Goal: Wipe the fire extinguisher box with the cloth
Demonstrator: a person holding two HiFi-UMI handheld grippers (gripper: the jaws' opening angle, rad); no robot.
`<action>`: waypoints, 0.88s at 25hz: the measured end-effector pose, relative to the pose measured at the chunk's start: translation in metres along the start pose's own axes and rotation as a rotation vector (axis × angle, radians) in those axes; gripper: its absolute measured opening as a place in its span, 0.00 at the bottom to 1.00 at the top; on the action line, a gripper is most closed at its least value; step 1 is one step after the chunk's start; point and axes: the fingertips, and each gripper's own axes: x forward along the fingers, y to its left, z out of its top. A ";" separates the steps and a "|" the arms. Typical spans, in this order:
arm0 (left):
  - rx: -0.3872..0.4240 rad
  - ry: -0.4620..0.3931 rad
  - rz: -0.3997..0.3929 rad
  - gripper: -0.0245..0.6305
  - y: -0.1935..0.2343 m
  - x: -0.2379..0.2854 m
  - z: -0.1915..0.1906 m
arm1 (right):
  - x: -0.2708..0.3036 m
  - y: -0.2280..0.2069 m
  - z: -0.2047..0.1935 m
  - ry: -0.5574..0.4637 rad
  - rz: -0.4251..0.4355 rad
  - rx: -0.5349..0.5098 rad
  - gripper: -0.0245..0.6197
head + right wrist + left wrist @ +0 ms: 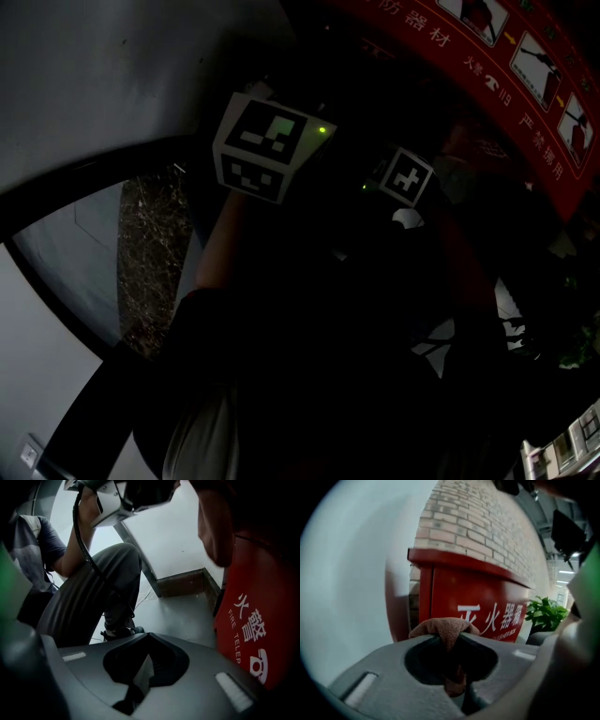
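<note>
The left claw [449, 641] is clamped on a brown terry cloth [446, 626], and a fold of it bunches up above the closed tips. Pinching it there leaves a soft pad ahead of the claw to meet the surface. In front of this claw, and apart from it, stands the red metal fire extinguisher box [473, 597] with white lettering, set against a pale brick wall [478, 522]. The cloth is not touching the box, so wiping looks about to begin rather than under way. A green potted plant [543, 615] stands beyond the box, to the claw's right. The right claw [147, 637] has its jaws closed together on nothing. The box's red side [262, 620] is just to its right, so this claw is probably being kept idle and clear. The person's grey-trousered leg [93, 597] is ahead to its left.
</note>
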 end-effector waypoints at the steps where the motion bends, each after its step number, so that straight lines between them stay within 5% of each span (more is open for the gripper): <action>1: -0.001 -0.021 -0.011 0.11 -0.002 -0.003 0.007 | 0.000 0.001 0.000 0.000 0.000 0.001 0.04; 15: 0.074 -0.259 -0.049 0.11 -0.018 -0.037 0.075 | -0.005 -0.002 -0.007 -0.001 -0.037 0.021 0.04; 19: 0.046 -0.188 -0.120 0.11 -0.025 -0.033 0.060 | -0.006 -0.004 -0.006 -0.009 -0.037 0.028 0.04; 22: 0.056 0.002 -0.219 0.11 -0.036 -0.011 0.019 | -0.004 -0.008 -0.009 0.001 -0.036 0.035 0.04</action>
